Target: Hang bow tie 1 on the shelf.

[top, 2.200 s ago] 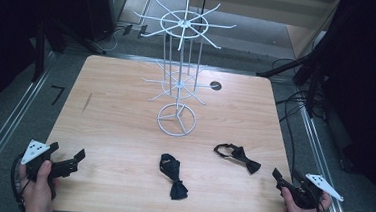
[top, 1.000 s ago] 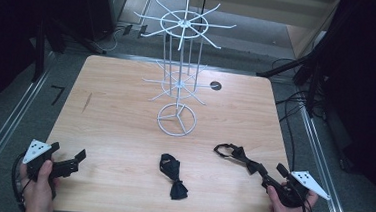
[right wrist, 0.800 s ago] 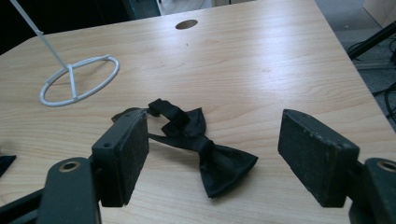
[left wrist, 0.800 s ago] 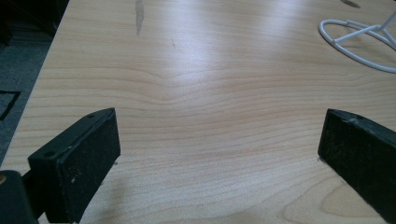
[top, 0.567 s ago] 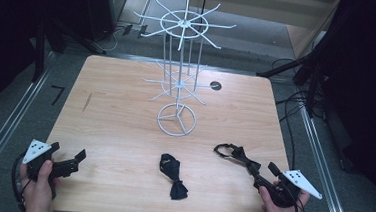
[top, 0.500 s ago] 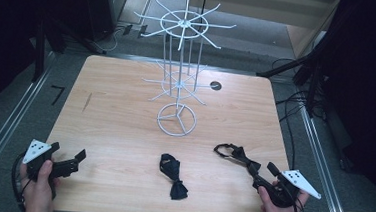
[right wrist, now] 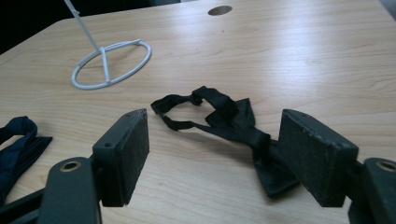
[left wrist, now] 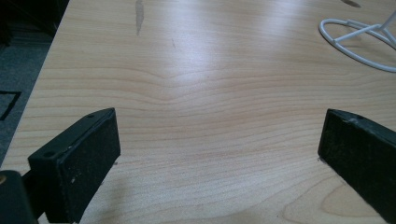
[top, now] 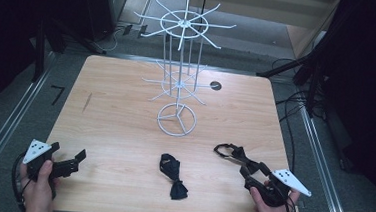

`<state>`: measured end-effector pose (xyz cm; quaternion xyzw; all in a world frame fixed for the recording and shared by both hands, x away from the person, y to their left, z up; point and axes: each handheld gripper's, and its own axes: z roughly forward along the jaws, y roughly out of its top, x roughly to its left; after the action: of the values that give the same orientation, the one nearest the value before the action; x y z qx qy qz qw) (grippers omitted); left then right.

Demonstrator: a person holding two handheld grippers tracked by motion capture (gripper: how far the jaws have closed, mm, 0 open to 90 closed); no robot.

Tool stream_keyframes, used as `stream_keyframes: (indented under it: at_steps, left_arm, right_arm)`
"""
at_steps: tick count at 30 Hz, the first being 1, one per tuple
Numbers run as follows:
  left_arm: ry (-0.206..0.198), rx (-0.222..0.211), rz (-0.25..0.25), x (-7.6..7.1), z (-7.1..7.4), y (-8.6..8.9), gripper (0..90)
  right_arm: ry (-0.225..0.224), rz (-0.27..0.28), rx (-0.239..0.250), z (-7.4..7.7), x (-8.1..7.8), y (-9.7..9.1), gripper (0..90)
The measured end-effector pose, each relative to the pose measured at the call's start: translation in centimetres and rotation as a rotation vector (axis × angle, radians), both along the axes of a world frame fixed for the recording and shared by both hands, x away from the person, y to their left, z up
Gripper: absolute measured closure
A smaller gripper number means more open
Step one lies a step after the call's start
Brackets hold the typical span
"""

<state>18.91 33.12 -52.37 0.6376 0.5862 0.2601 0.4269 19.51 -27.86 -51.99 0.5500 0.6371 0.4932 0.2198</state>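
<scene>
Bow tie before wide-open right gripper | second bow tie left | white rack behind | left gripper wide, empty

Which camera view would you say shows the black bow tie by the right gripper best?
The right gripper view: the black bow tie lies close up between the open jaws of the right gripper, strap loop visible. The high view shows it small on the table.

No readable text, labels, brands or numbers anywhere. Only a black angular tape mark on the grey floor left of the light wooden bench; resembles a 7, cannot tell.
</scene>
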Motion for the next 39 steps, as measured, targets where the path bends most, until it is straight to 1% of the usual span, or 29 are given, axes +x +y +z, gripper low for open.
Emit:
stream_keyframes:
  at_steps: [4, 6, 7, 8, 11, 12, 13, 16, 22, 29, 32, 37, 38, 39]
  left_arm:
    - [0.0, 0.0, 0.0, 0.0, 0.0, 0.0, 0.0]
    - [0.0, 0.0, 0.0, 0.0, 0.0, 0.0, 0.0]
    - [0.0, 0.0, -0.001, 0.0, 0.0, 0.0, 0.0]
    - [0.0, 0.0, -0.001, 0.0, 0.0, 0.0, 0.0]
    - [0.0, 0.0, 0.0, 0.0, 0.0, 0.0, 0.0]
    - [0.0, 0.0, 0.0, 0.0, 0.0, 0.0, 0.0]
    - [0.0, 0.0, 0.0, 0.0, 0.0, 0.0, 0.0]
    - [0.0, 0.001, -0.001, 0.0, 0.0, 0.0, 0.0]
    - [-0.001, 0.0, -0.001, 0.0, 0.0, 0.0, 0.0]
    - [-0.001, -0.001, -0.002, 0.0, 0.0, 0.0, 0.0]
    - [-0.001, -0.001, -0.002, 0.0, 0.0, 0.0, 0.0]
    - [-0.001, -0.003, -0.003, 0.0, 0.0, 0.1, 0.0]
    - [-0.001, -0.002, -0.003, 0.0, 0.0, 0.1, 0.0]
    - [-0.001, -0.002, -0.003, 0.0, 0.0, 0.1, 0.0]
  right_arm:
    - [-0.002, 0.026, -0.017, -0.1, 0.1, 0.9, 25.4]
    - [0.002, 0.028, -0.012, -0.1, 0.0, 1.1, 25.4]
    - [0.006, 0.038, 0.008, -0.1, 0.0, 1.4, 25.4]
    - [0.005, 0.043, 0.016, -0.1, 0.0, 1.6, 25.4]
    - [0.009, 0.05, 0.015, -0.1, 0.0, 2.1, 25.4]
    - [0.008, 0.062, 0.013, -0.1, 0.0, 2.6, 25.4]
    - [0.008, 0.062, 0.013, -0.1, 0.0, 2.6, 25.4]
    - [0.009, 0.083, 0.0, -0.2, 0.0, 3.5, 25.4]
    - [0.008, 0.1, -0.005, -0.2, 0.0, 4.5, 25.4]
    - [0.017, 0.116, 0.001, -0.3, -0.2, 5.4, 25.4]
    - [0.02, 0.142, 0.002, -0.3, -0.2, 6.2, 27.8]
    - [0.023, 0.166, -0.001, -0.4, -0.2, 6.9, 29.2]
    - [0.024, 0.186, 0.0, -0.4, -0.3, 7.4, 33.3]
    - [0.024, 0.186, 0.0, -0.4, -0.3, 7.4, 33.3]
